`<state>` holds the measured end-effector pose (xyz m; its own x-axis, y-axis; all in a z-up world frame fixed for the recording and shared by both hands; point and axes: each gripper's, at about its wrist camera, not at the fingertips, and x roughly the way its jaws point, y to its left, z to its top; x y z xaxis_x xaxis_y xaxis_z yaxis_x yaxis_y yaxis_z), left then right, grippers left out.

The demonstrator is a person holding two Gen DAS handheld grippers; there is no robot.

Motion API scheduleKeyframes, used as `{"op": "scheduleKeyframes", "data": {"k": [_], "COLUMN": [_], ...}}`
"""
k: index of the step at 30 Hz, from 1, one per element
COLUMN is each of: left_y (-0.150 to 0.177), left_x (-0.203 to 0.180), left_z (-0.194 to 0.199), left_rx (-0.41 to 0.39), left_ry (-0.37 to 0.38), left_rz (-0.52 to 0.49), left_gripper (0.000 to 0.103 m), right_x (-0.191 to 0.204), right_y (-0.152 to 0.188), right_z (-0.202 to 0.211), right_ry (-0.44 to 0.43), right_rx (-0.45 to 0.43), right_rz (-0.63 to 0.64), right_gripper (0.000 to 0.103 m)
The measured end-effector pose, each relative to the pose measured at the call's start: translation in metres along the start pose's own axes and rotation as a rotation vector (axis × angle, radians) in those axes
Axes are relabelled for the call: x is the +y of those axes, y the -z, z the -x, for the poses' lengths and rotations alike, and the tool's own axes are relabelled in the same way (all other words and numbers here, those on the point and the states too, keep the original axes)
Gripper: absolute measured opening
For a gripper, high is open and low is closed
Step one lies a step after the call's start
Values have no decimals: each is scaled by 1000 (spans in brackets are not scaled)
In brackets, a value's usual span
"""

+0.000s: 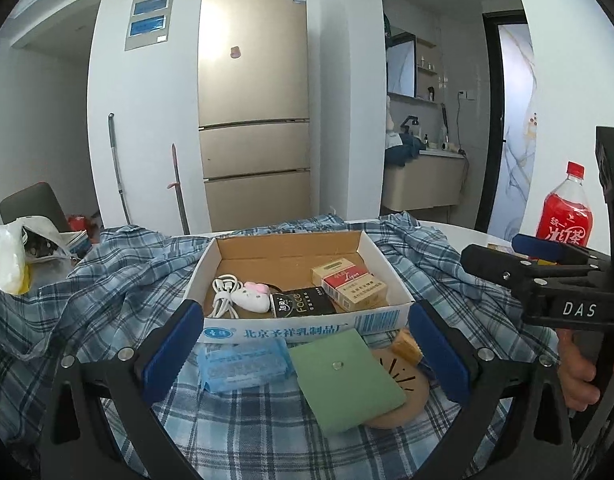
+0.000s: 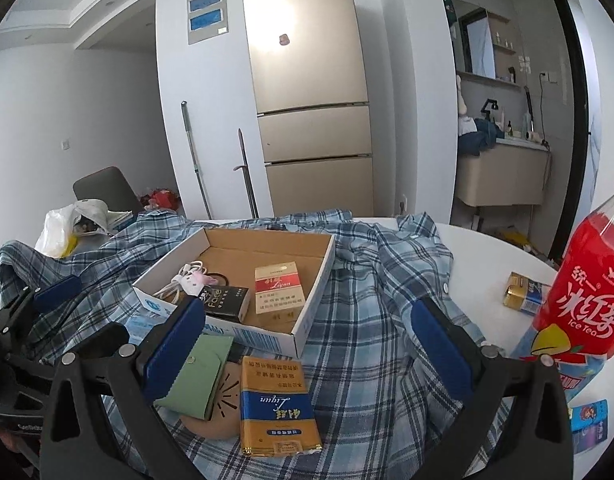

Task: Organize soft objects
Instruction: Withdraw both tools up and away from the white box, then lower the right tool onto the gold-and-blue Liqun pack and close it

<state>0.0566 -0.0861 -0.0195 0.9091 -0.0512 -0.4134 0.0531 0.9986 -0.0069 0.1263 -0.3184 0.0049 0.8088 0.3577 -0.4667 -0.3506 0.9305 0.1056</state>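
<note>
A blue plaid shirt (image 1: pixel 119 280) (image 2: pixel 367 288) lies spread over the table. On it stands an open cardboard box (image 1: pixel 291 320) (image 2: pixel 307 320) holding a white cable, a pink-and-white toy (image 1: pixel 253 298), a black packet and cigarette packs. In front of the box lie a blue tissue pack (image 1: pixel 243 364), a green pouch (image 1: pixel 347 376) (image 2: pixel 199 376), a round wooden coaster (image 1: pixel 411 384) and a yellow-blue carton (image 2: pixel 277 404). My left gripper (image 1: pixel 307 356) is open above the pouch and tissue pack. My right gripper (image 2: pixel 307 352) is open above the carton; it also shows at right in the left wrist view (image 1: pixel 519 256).
A red ice tea bottle (image 2: pixel 579 304) (image 1: pixel 565 216) stands at the right on the white table. A small gold box (image 2: pixel 523 292) lies near it. A white plastic bag (image 1: pixel 7 260) sits at the left. A gold fridge (image 1: pixel 255 100) stands behind.
</note>
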Motion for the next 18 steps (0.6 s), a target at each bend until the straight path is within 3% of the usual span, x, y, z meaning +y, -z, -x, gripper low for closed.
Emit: {"op": "scheduleKeyframes", "data": {"k": [7, 12, 18], "left_y": [-1, -2, -3], "left_x": [2, 7, 13], "left_z": [3, 1, 0], "left_rx": [-18, 0, 11], "left_ry": [-13, -5, -4], "left_rz": [9, 35, 64], "left_gripper": [103, 103, 103], "right_x": [-5, -3, -1], "right_y": [0, 0, 8], "right_z": [-4, -9, -30], "right_ry": [-8, -63, -99], "right_rx": [28, 80, 222], "right_rz": [-24, -13, -13], "right_gripper": [103, 103, 100]}}
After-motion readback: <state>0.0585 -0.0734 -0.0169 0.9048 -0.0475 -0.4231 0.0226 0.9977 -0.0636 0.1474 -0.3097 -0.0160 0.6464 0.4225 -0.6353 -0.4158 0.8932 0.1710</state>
